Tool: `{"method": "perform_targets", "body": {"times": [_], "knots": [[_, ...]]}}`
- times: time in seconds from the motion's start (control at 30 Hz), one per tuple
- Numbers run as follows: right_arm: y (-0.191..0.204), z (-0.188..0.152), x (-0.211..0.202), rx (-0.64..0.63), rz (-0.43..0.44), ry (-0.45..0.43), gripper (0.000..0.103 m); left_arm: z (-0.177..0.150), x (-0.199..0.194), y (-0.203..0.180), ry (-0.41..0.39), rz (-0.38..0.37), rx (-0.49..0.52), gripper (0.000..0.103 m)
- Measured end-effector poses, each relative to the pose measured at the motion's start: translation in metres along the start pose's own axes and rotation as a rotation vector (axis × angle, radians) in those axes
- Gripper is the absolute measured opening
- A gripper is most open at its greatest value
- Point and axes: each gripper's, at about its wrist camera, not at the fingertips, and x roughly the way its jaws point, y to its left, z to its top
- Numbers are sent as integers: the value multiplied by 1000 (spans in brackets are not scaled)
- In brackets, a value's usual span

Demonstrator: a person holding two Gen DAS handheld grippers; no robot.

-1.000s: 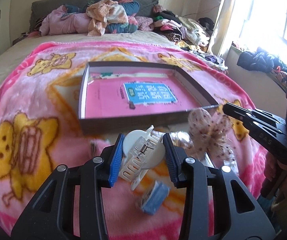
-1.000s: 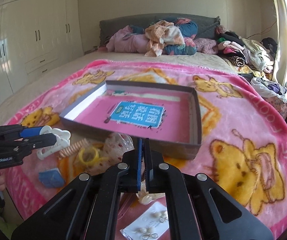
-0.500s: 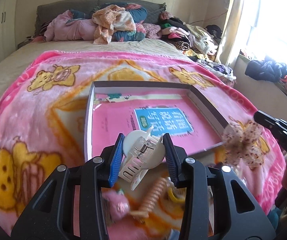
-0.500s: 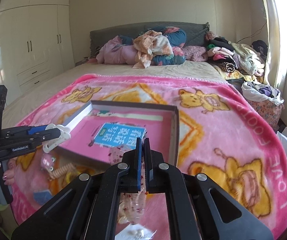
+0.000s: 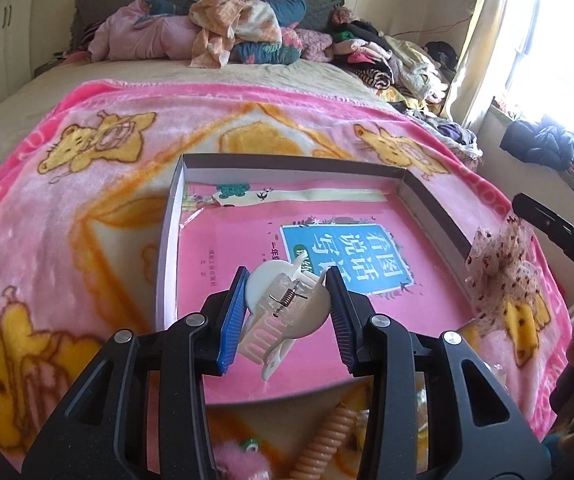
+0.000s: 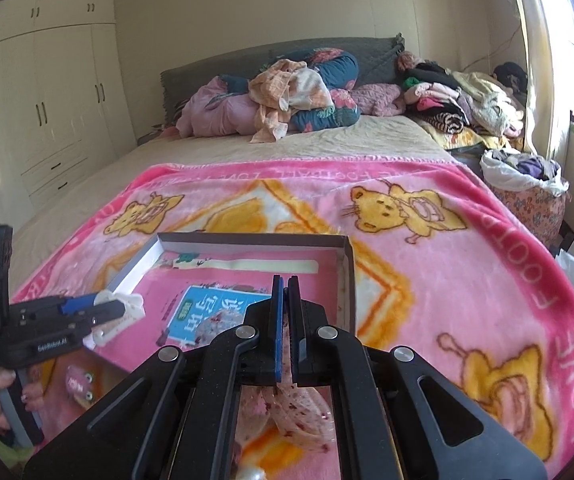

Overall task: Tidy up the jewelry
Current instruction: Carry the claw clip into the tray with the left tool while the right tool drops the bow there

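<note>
the blanket (image 5: 87, 184) was pink with yellow cartoon bears. the box (image 5: 169, 216) had white inner walls and a pink base with a blue label. the hair claw (image 5: 283, 312) was cream-white, the bow (image 5: 501, 256) pale with dark red dots, the coil tie (image 5: 323, 444) peach. the gripper pads (image 5: 233, 320) were blue.

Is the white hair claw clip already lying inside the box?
No, the white hair claw clip is clamped between the left gripper fingers, held above the near part of the box, not lying in it.
</note>
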Motion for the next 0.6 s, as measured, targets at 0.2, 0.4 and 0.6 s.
{"method": "perform_targets", "body": {"times": [0.2,0.4,0.6], "knots": [[-1,0,34,-16,-36,53,3,-2,15,5,42,2,-6,31],[-7,-13,55,-17,-73,103,3,-6,22,4,53,5,6,31],[-14,-23,54,-9,-105,126,6,-8,25,1,53,21,22,31]]}}
